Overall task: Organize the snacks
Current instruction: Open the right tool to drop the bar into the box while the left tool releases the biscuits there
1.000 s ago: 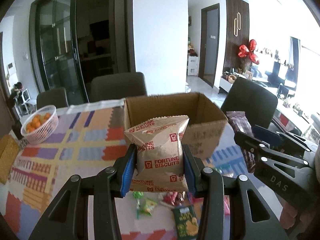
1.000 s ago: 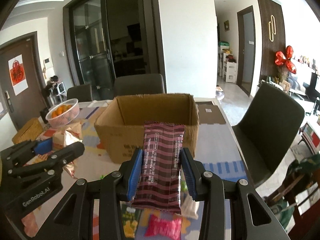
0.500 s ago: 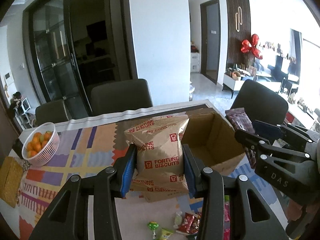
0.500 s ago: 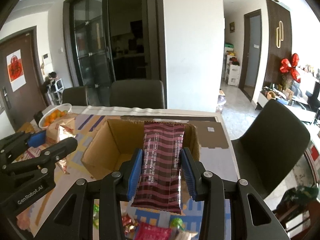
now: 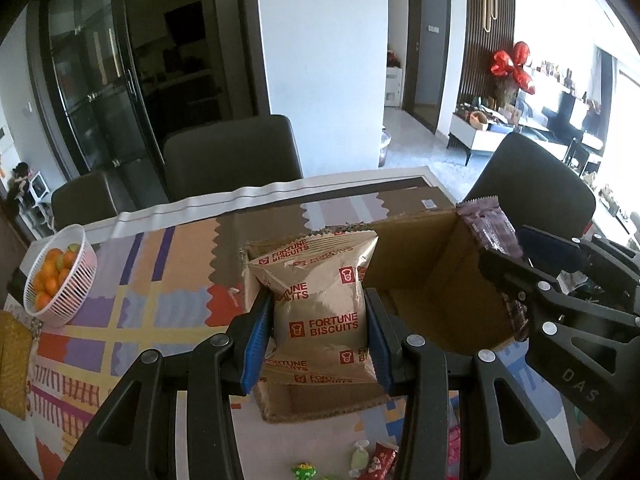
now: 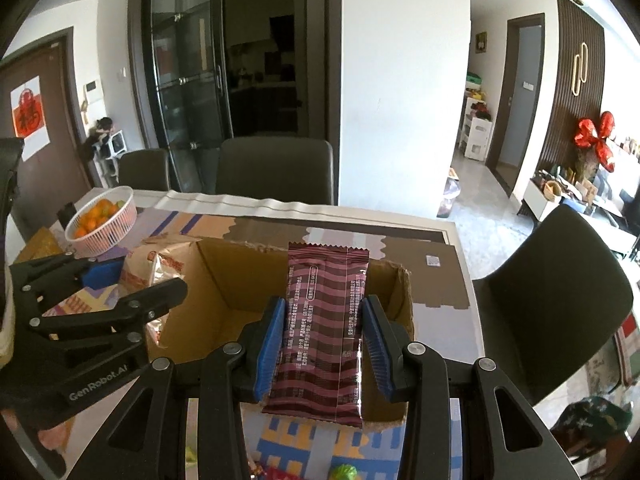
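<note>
In the left wrist view, the biscuit bag (image 5: 320, 312) is clamped by the left gripper (image 5: 318, 336) over the box (image 5: 436, 280), near its left wall. In the right wrist view, the bar (image 6: 324, 332) is pinched by the right gripper (image 6: 324, 344) above the box's near right corner. Each should be lowered inside before being released, clear of the other gripper.

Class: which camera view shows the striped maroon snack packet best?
The right wrist view: the striped maroon packet faces the camera, clamped in the right gripper. The left wrist view shows only its edge at the right.

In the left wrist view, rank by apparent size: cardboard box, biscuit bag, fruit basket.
1. cardboard box
2. biscuit bag, though nearness to the camera inflates it
3. fruit basket
</note>
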